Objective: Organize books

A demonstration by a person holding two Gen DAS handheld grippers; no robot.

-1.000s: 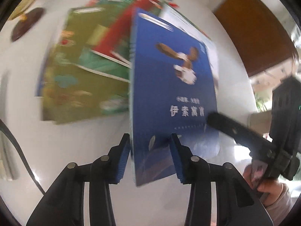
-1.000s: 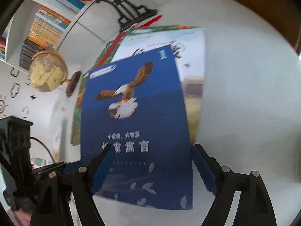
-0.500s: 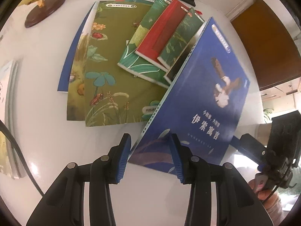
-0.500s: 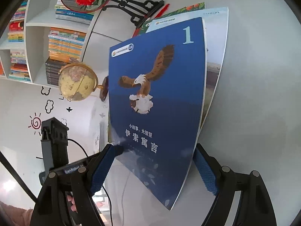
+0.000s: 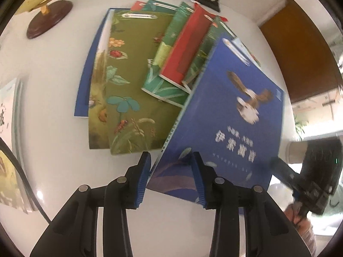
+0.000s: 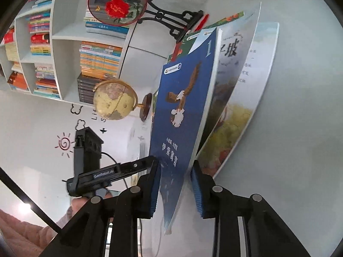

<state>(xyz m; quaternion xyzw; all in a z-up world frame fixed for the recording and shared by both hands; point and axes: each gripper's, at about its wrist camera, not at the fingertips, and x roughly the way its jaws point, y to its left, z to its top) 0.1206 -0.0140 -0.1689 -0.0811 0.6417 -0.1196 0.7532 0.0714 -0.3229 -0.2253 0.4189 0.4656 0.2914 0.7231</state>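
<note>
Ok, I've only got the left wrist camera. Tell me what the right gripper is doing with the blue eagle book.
Observer: The right gripper has the blue book between its jaws. They have just been closing, and the pads look pressed on its lower edge.
Operator: Say what is behind that book.
Observer: A landscape picture book lies open there, its front cover lifted off the pages towards the blue one.
Operator: Tell me what the black stand at the top carries.
Observer: The black stand holds a round fan with red flowers on it.
</note>
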